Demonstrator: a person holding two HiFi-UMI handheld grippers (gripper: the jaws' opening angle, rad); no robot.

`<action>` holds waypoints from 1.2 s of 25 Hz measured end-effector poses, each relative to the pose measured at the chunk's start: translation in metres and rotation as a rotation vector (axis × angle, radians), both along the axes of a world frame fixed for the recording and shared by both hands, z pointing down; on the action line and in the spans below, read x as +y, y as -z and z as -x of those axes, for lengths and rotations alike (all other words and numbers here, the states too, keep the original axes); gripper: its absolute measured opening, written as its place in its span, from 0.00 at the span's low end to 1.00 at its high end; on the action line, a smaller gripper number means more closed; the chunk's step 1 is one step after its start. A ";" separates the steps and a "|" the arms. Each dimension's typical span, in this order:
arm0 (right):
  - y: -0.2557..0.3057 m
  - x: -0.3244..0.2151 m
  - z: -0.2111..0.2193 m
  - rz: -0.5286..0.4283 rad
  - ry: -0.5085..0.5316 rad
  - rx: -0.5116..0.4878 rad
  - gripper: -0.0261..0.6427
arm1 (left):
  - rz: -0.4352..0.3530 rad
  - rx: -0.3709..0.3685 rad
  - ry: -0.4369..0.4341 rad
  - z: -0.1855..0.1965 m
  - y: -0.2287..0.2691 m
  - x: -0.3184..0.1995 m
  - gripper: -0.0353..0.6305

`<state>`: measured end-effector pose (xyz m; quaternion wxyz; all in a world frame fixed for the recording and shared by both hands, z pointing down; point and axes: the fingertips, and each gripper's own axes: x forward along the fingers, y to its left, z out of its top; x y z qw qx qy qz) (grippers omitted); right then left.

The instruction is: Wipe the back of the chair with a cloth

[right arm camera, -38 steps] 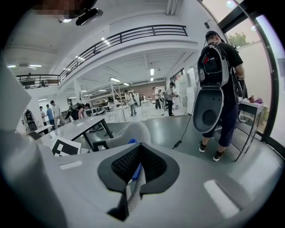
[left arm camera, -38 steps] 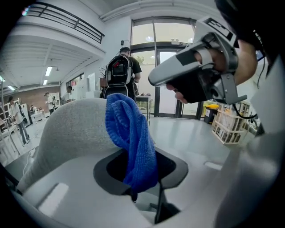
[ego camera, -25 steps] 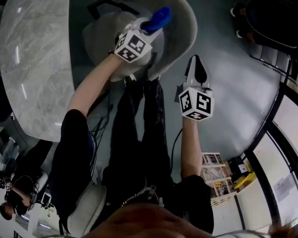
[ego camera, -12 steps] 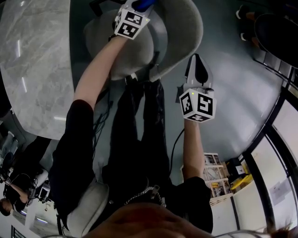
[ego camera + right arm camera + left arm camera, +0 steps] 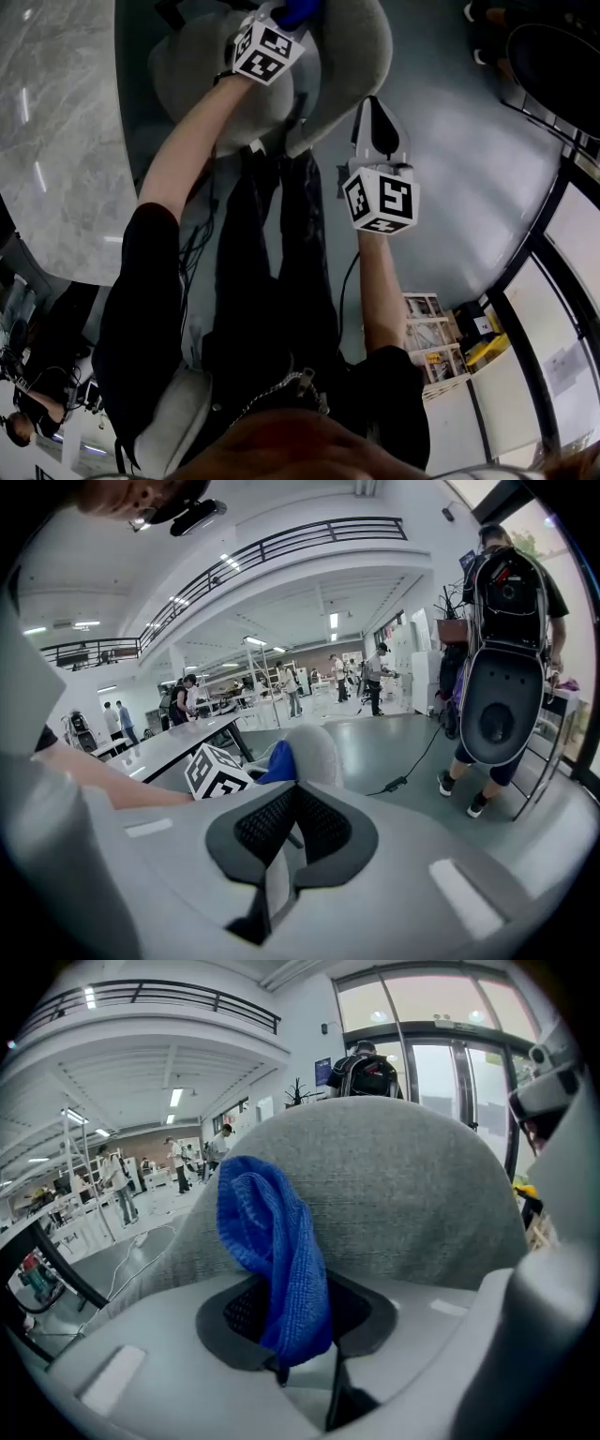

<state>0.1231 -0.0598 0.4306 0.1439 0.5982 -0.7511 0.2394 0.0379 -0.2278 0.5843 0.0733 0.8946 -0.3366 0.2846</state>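
Observation:
A grey upholstered chair [image 5: 352, 56] stands at the top of the head view, in front of the person's legs. My left gripper [image 5: 284, 21] reaches over its seat and is shut on a blue cloth [image 5: 300, 11]. In the left gripper view the cloth [image 5: 272, 1241] hangs bunched from the jaws, just short of the curved chair back [image 5: 412, 1194]. My right gripper [image 5: 376, 111] hovers beside the chair's right edge, shut with nothing held. The right gripper view shows the chair [image 5: 317, 747], the cloth [image 5: 279, 763] and the left gripper's marker cube [image 5: 214, 772] ahead.
A marble-topped table [image 5: 56, 141] runs along the left. A black chair [image 5: 553, 56] sits at the top right, and a rack of boxes [image 5: 433, 342] at the lower right. A person with a backpack [image 5: 506, 649] stands on the grey floor; a cable [image 5: 403, 780] trails there.
My left gripper has carried the cloth farther up the view, over the chair toward its back. My right gripper has drifted slightly left and up, still shut.

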 end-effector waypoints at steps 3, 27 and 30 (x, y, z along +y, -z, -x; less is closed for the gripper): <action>0.000 0.001 0.001 0.003 0.005 -0.001 0.04 | 0.007 -0.003 -0.021 -0.009 -0.002 0.010 0.22; -0.016 0.009 -0.004 0.037 -0.044 -0.022 0.04 | 0.009 -0.012 -0.206 -0.046 -0.011 0.082 0.22; -0.018 0.010 -0.004 0.039 -0.044 -0.032 0.04 | 0.001 -0.027 -0.229 -0.048 -0.010 0.091 0.22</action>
